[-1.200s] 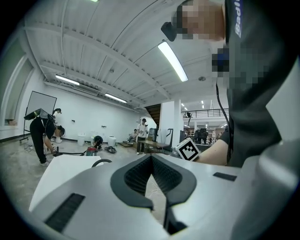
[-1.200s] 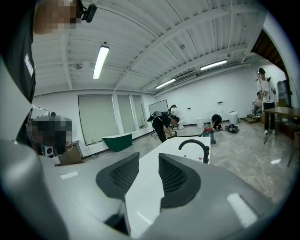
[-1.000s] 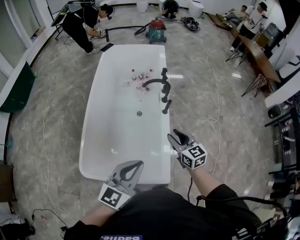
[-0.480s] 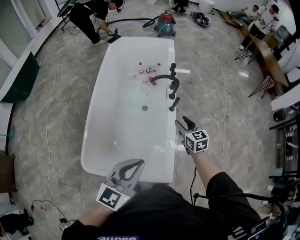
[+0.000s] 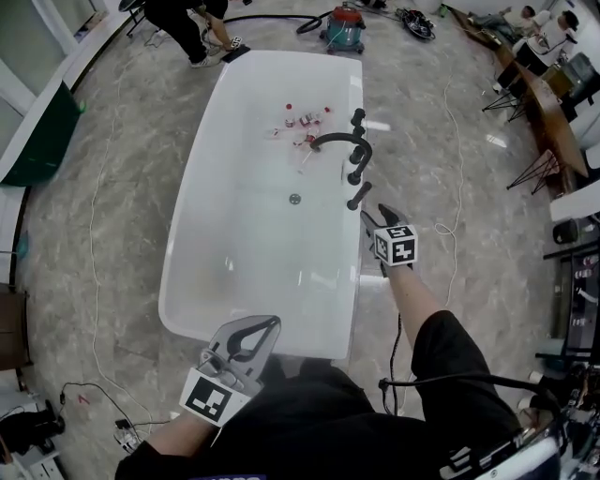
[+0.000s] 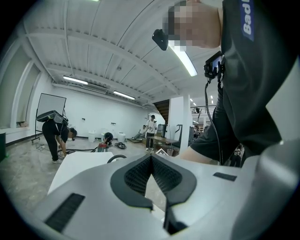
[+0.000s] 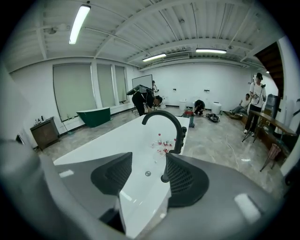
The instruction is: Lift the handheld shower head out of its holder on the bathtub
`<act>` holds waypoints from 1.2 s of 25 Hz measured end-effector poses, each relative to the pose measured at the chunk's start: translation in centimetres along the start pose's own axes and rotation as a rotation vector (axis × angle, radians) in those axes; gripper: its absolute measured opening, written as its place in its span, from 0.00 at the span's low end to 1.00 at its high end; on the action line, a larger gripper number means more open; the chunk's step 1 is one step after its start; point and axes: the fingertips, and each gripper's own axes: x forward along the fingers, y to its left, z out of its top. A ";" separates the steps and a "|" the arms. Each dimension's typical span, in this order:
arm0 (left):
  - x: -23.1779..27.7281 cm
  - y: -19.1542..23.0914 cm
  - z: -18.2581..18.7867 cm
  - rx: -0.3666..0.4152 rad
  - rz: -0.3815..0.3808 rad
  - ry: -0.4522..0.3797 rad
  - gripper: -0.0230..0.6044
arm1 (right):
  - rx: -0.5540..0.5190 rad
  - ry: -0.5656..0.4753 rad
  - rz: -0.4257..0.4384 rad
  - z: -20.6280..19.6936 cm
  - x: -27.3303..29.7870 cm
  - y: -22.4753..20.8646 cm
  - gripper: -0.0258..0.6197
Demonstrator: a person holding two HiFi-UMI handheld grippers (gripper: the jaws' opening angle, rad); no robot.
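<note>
The black handheld shower head (image 5: 359, 196) stands upright in its holder on the right rim of the white bathtub (image 5: 202, 244), just in front of the arched black faucet (image 5: 341, 141). My right gripper (image 5: 376, 217) hovers just short of it; its jaws are opening and nothing is between them. In the right gripper view the shower head (image 7: 165, 176) shows low beside the right pad, below the faucet (image 7: 164, 116), and my right gripper (image 7: 149, 158) points into the tub. My left gripper (image 5: 253, 337) hangs near the tub's near end, shut and empty; its tips (image 6: 151, 157) meet.
Small bottles (image 5: 305, 121) lie in the tub's far end, near the drain (image 5: 295, 198). Two black tap handles (image 5: 357, 117) flank the faucet. A white cable (image 5: 454, 211) runs over the marble floor to the right. A red vacuum (image 5: 345, 26) and people are beyond the tub.
My right gripper has travelled forward and down along the tub's right rim to just short of the shower head, jaws spreading. The left gripper has barely shifted.
</note>
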 end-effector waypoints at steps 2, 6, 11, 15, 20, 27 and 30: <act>0.0 0.7 -0.3 0.005 0.010 0.011 0.04 | -0.008 0.016 -0.011 -0.2 1.5 -0.9 0.35; 0.3 2.1 -1.2 -0.002 0.030 0.024 0.04 | -0.009 0.044 -0.040 -0.6 4.7 -2.4 0.35; 1.1 2.6 -2.8 -0.016 0.020 0.055 0.04 | 0.021 0.077 -0.090 -1.9 8.4 -4.8 0.37; 2.2 3.4 -3.6 -0.017 0.017 0.073 0.04 | 0.091 0.108 -0.125 -3.0 11.1 -7.3 0.37; 2.8 4.4 -4.8 -0.017 0.034 0.099 0.04 | 0.104 0.142 -0.118 -4.0 13.8 -8.6 0.37; 2.2 5.0 -7.5 -0.046 0.075 0.147 0.04 | 0.079 0.187 -0.122 -5.4 16.6 -9.1 0.33; 2.0 4.9 -8.0 -0.041 0.086 0.153 0.04 | 0.056 0.198 -0.122 -5.5 17.2 -8.8 0.25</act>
